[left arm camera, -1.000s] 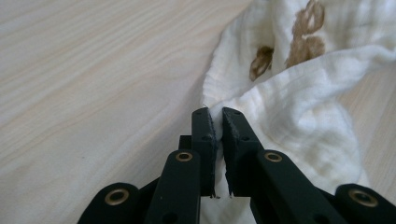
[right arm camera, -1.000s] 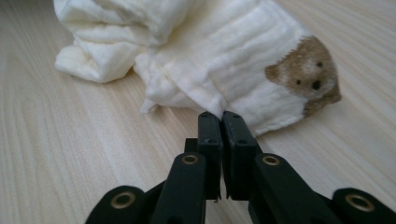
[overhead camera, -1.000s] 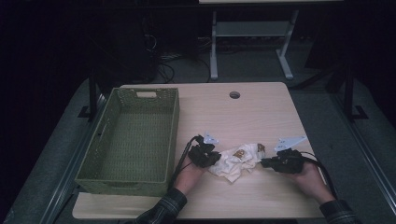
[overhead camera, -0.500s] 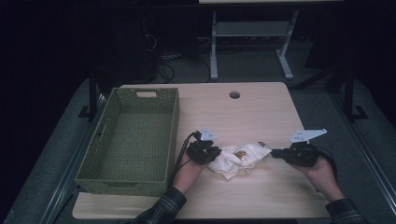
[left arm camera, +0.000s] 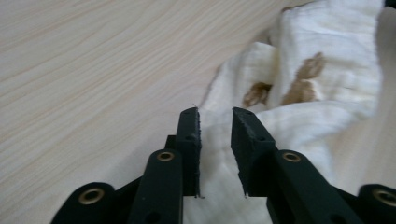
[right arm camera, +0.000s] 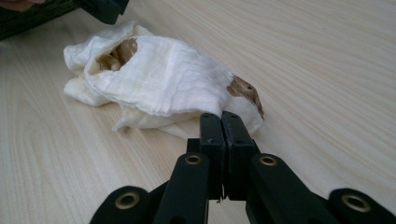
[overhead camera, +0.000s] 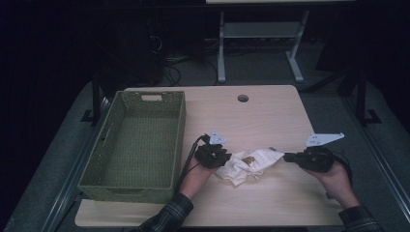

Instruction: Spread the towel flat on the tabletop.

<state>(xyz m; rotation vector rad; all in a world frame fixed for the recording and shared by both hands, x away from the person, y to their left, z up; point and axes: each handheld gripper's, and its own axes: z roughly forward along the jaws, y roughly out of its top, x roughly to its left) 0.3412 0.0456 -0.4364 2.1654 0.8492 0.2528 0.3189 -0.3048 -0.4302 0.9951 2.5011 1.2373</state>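
A crumpled white cloth [overhead camera: 251, 162] with brown marks lies on the pale wooden table [overhead camera: 251, 116]. My left gripper [overhead camera: 227, 157] is at the cloth's left end. In the left gripper view its jaws [left arm camera: 215, 116] have just been opening; they stand a little apart over the cloth [left arm camera: 327, 79], which lies between and under them without being pressed. My right gripper [overhead camera: 286, 157] hovers just right of the cloth's right corner. Its jaws [right arm camera: 222, 116] are pressed together with nothing between them, and the cloth [right arm camera: 163, 79] lies just beyond the tips.
A green woven basket [overhead camera: 179, 140] with nothing in it stands on the left part of the table. A round cable hole [overhead camera: 242, 98] sits near the far edge. Beyond the table are a metal stand and cables on a dark floor.
My right gripper has drawn back to the right, off the cloth, and risen slightly. The left hand has stayed at the cloth's left end.
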